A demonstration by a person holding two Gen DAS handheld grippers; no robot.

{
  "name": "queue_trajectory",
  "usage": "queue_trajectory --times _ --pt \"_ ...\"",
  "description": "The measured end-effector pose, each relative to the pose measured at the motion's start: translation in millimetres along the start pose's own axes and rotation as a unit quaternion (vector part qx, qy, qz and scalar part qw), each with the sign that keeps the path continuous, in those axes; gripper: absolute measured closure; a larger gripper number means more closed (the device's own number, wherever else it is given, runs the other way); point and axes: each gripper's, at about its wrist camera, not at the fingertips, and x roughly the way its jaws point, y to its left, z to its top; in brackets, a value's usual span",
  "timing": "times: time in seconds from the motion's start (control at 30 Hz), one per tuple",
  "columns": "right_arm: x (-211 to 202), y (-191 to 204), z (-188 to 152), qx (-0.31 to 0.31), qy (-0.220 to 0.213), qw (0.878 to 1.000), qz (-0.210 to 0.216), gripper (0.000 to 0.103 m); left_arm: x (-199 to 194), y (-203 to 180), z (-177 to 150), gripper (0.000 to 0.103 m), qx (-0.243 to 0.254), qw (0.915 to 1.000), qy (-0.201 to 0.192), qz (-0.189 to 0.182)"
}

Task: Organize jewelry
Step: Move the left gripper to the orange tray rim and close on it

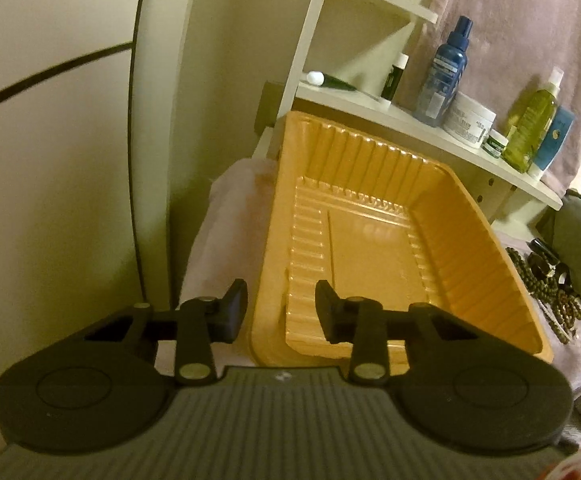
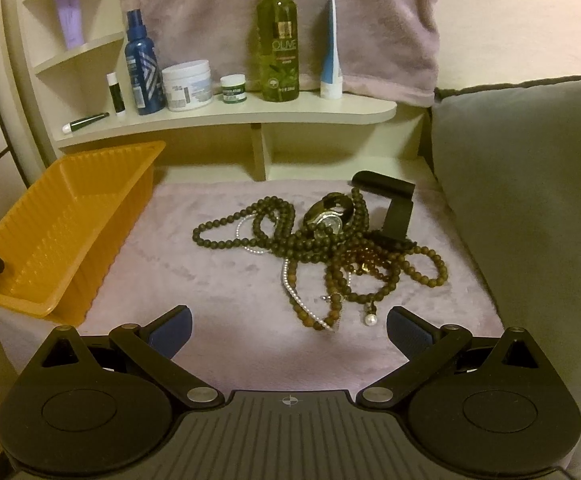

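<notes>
Orange tray (image 1: 370, 208) near rim between left tongs (image 1: 281, 307), untouched | right tongs (image 2: 288, 330) wide apart

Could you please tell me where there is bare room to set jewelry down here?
Free: the tray floor, and the cloth between the tray and the bead pile. Crowded: the pile beside the cushion, and the shelf of bottles.
</notes>
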Motion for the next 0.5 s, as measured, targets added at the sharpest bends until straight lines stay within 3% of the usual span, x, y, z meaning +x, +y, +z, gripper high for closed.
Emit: queue_trajectory --times 0.5 --pt "0.9 0.4 2.1 0.002 -0.003 1.0 0.001 0.0 5.7 -4.0 2.1 0.085 0.003 0.9998 0.017 -0.002"
